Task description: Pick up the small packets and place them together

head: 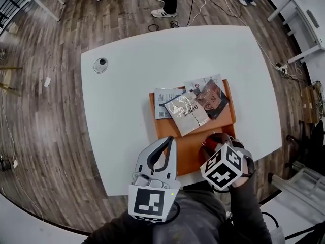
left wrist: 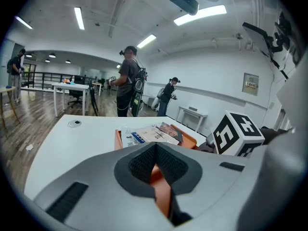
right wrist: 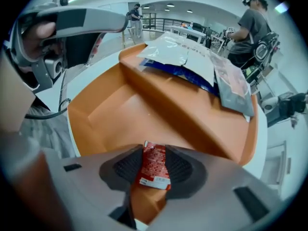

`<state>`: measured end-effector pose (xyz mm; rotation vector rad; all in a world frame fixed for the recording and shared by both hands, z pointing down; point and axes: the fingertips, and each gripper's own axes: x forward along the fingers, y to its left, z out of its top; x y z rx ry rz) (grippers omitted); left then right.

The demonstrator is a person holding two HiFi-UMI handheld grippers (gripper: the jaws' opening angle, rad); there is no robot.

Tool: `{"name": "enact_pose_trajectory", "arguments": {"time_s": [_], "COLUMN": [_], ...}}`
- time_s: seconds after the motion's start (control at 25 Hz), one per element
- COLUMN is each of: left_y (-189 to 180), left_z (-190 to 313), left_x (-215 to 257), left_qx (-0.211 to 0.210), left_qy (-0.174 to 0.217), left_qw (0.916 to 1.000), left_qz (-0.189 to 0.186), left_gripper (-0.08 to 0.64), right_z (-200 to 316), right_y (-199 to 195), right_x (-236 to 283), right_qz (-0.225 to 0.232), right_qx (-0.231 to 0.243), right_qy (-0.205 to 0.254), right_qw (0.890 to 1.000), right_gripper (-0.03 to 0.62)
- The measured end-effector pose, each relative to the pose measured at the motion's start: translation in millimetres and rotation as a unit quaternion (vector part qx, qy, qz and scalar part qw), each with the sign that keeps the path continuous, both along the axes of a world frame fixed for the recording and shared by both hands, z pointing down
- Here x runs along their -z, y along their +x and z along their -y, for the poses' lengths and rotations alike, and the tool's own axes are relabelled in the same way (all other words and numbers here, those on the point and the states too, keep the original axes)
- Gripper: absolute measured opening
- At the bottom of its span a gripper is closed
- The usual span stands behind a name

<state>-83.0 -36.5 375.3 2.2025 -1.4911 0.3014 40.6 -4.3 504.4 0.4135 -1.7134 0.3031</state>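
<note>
An orange tray (head: 190, 151) lies on the white table (head: 122, 100). Several flat packets (head: 188, 111) are piled across its far part, also seen in the right gripper view (right wrist: 192, 61). My right gripper (right wrist: 154, 170) points steeply down into the near compartment (right wrist: 120, 109). A small red packet (right wrist: 154, 165) lies loose between its parted jaws, and I see no pad pressing on it. In the head view the right gripper (head: 216, 144) is over the tray's near right corner. My left gripper (head: 169, 140) hovers at the tray's near left edge, jaws closed tip to tip and holding nothing (left wrist: 155, 150).
A round cable grommet (head: 100, 64) is set in the table at the far left. People stand beyond the table's far side (left wrist: 129, 81), with cables on the wooden floor (head: 198, 4). The table's near edge runs just under both grippers.
</note>
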Motion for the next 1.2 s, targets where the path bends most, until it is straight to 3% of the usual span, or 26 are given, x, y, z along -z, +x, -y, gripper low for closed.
{"name": "enact_pose_trajectory", "arguments": {"time_s": [0.08, 0.12, 0.16, 0.2, 0.76, 1.2], "left_y": [-1, -3, -3, -4, 2, 2], "left_z": [1, 1, 0, -1, -41, -31], "left_x": [-2, -3, -3, -3, 26, 66], "left_qx": [0.002, 0.003, 0.003, 0.004, -0.009, 0.005], "left_qy": [-0.002, -0.002, -0.002, -0.001, 0.036, 0.090], "left_qw": [1.0000, 1.0000, 1.0000, 1.0000, 0.9992, 0.9957], "left_qz": [0.000, 0.000, 0.001, 0.001, 0.013, 0.022], "left_gripper": [-0.003, -0.003, -0.003, -0.003, -0.003, -0.003], "right_z": [1, 2, 4, 5, -12, 28], "right_y": [0, -1, -2, -2, -24, -32], "right_x": [0, 0, 0, 0, 61, 132], "right_qz": [0.005, 0.010, 0.016, 0.020, 0.086, 0.138], "right_qx": [-0.001, -0.005, -0.010, -0.015, -0.014, -0.011], "right_qy": [0.006, 0.012, 0.019, 0.024, 0.107, 0.205], "right_qw": [1.000, 1.000, 1.000, 0.999, 0.990, 0.969], "right_gripper": [0.143, 0.107, 0.031, 0.026, 0.026, 0.025]}}
